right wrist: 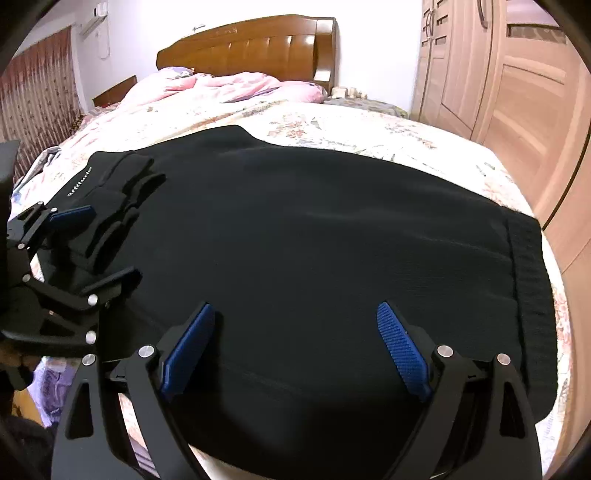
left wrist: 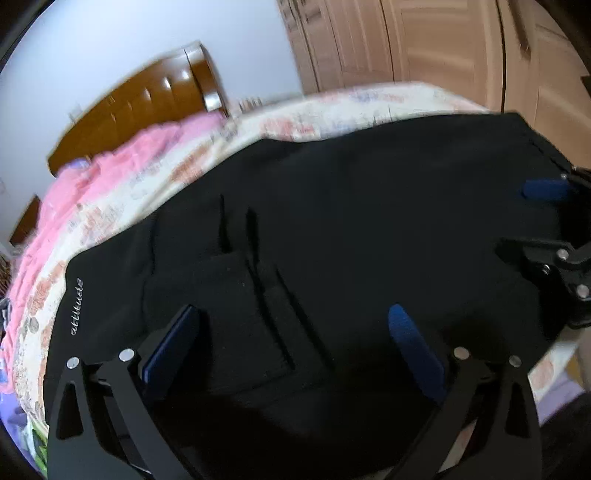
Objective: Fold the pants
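Pants: our black cloth pants (right wrist: 295,236) lie flat on the flowery bed (right wrist: 332,125).
Left gripper (left wrist: 295,343): fingers wide apart, holding nothing.
Right gripper (right wrist: 295,347): fingers wide apart, holding nothing.

Home bedroom: bed (right wrist: 369,133) with floral sheet, pink duvet (right wrist: 236,86), wooden headboard (right wrist: 251,44), wooden wardrobe (right wrist: 517,92) on the right, curtains (right wrist: 40,85) on the left, wall AC unit (right wrist: 94,16) top left.
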A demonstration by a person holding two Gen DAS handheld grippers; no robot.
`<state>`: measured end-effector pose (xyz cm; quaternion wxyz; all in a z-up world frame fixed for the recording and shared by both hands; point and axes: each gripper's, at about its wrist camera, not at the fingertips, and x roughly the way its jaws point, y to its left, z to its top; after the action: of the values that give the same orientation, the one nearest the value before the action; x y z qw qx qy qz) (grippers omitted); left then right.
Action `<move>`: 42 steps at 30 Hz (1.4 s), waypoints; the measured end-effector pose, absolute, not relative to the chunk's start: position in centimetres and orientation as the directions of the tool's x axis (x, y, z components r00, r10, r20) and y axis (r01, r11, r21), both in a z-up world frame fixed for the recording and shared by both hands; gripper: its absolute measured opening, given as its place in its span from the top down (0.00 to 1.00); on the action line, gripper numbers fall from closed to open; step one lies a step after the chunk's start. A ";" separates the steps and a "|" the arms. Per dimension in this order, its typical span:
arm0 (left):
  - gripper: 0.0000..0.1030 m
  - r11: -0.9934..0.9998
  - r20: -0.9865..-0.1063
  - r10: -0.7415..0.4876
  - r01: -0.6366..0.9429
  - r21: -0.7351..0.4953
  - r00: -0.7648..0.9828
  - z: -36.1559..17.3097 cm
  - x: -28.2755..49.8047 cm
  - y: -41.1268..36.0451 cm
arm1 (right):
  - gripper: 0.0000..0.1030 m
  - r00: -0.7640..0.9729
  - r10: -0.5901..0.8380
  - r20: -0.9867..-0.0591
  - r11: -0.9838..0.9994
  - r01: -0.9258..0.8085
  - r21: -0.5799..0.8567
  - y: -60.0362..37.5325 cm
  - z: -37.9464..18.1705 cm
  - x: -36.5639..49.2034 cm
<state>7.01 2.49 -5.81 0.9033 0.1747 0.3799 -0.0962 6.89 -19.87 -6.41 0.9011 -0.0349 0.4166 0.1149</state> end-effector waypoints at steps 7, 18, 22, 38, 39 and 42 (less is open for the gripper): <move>0.01 0.923 -0.759 -0.017 0.303 0.239 0.651 -5.6 7.4 2.3 | 0.16 0.615 0.236 -0.752 0.965 -0.240 0.107 -21.4 -5.3 6.0; 0.01 0.927 -0.750 -0.025 0.296 0.229 0.660 -5.9 7.1 2.3 | 0.16 0.709 0.337 -0.619 0.846 0.060 0.529 -34.6 -6.0 -3.2; 0.01 0.926 -0.742 -0.027 0.296 0.233 0.669 -5.9 6.9 2.4 | 0.16 0.706 0.343 -0.620 0.826 0.088 0.557 -35.3 -6.9 -2.2; 0.04 0.945 -0.636 -0.135 0.291 0.147 0.760 -1.9 5.1 5.6 | 0.28 0.683 0.416 -0.600 0.664 0.223 0.714 -37.7 -8.0 3.4; 0.04 0.954 -0.634 -0.117 0.264 0.141 0.765 -1.6 5.5 6.5 | 0.35 0.667 0.419 -0.616 0.684 0.215 0.697 -37.4 -8.1 3.5; 0.04 0.986 -0.654 -0.071 0.153 0.069 0.753 -1.8 7.2 10.9 | 0.51 0.676 0.432 -0.597 0.681 0.189 0.707 -37.7 -8.8 3.5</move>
<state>7.20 10.91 -1.77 0.9344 0.0589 0.3461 -0.0601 3.45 -37.71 -8.81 0.8270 0.3922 0.3959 0.0737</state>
